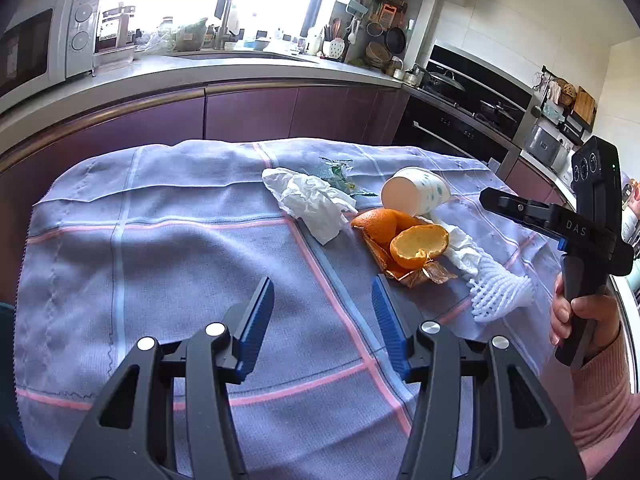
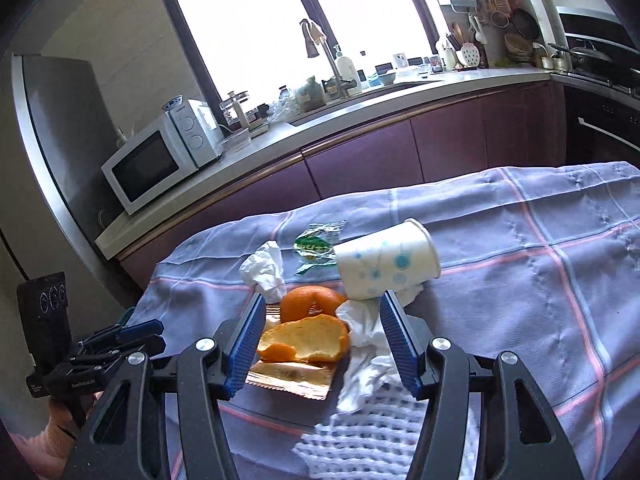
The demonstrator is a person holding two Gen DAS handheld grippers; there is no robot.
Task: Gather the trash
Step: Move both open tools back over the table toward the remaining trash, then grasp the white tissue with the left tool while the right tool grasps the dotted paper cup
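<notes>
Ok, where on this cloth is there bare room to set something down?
Bare: the blue checked tablecloth left of the crumpled white tissue, under the open left claw. Also bare beyond the tipped paper cup in the right wrist view. Crowded: the cluster of cup, orange peel, gold wrapper, green wrapper and white foam net.

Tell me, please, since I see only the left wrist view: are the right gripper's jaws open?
Observer: Yes. The right gripper is open and grips nothing; the orange peel shows through its gap.
Operator: What lies under that peel?
Observer: A golden wrapper, its flat end sticking out toward the gripper.
Operator: And what is that green scrap behind the tissue?
Observer: A green and clear wrapper, lying beside the tipped paper cup.
</notes>
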